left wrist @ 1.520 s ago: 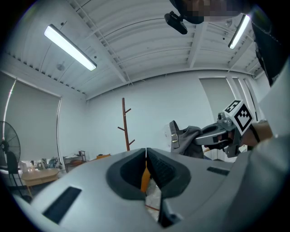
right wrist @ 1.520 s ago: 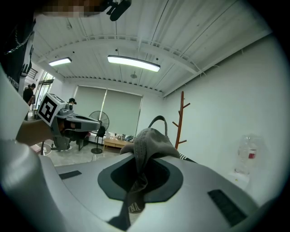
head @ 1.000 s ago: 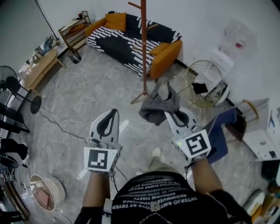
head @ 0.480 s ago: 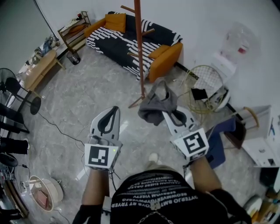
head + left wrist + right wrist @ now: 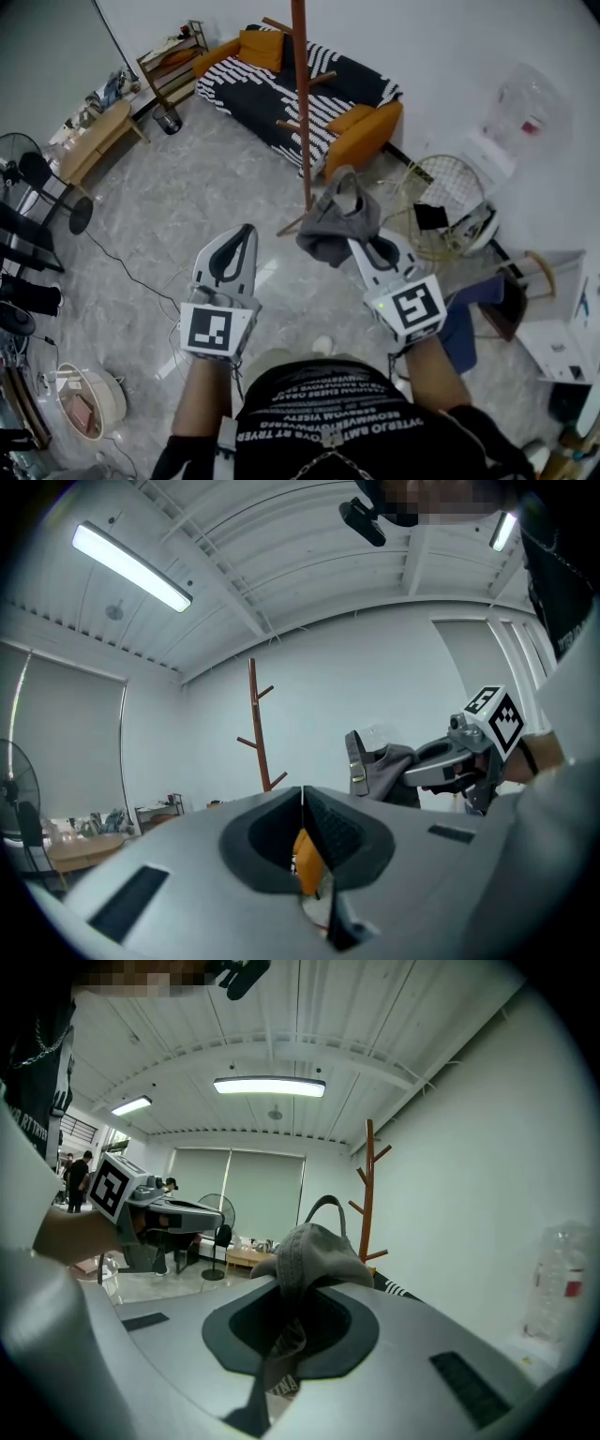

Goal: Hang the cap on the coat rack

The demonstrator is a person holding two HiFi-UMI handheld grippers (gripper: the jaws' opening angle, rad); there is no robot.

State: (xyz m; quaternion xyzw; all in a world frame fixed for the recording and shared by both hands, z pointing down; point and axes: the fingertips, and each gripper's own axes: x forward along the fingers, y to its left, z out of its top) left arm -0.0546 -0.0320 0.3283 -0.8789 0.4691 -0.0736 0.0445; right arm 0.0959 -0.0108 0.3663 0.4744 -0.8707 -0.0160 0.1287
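The right gripper [image 5: 364, 247] is clenching on the grey cap [image 5: 337, 220]. In the right gripper view its jaws are pinching a fold of the cap's fabric [image 5: 314, 1251], and the crown is bulging up above the jaw tips with the back strap arching over the top. The cap is sitting at the front end of this gripper, hanging partly over its tips, and it is not resting on anything else.

The left gripper [image 5: 245, 234] is staying level beside the right one, on its left and apart from it. Its jaws are pressing together along a thin seam [image 5: 302, 797], with nothing from the room between them.

The wooden coat rack [image 5: 302, 103] is standing on the marble floor [image 5: 187, 216] ahead of both grippers, beyond the cap. In the right gripper view the rack [image 5: 368, 1194] is rising just to the right of the cap, clear of it, and its pegs are bare. From the left gripper the rack [image 5: 253, 726] is showing ahead and slightly left, with the cap [image 5: 380, 771] and the right gripper [image 5: 450, 761] off to the right.

Farther ahead, behind the rack, a dark striped sofa [image 5: 272, 89] with orange cushions is standing against the wall. To the right of the right gripper a round wire basket [image 5: 441, 192] is lying on the floor near a water dispenser [image 5: 520, 112].
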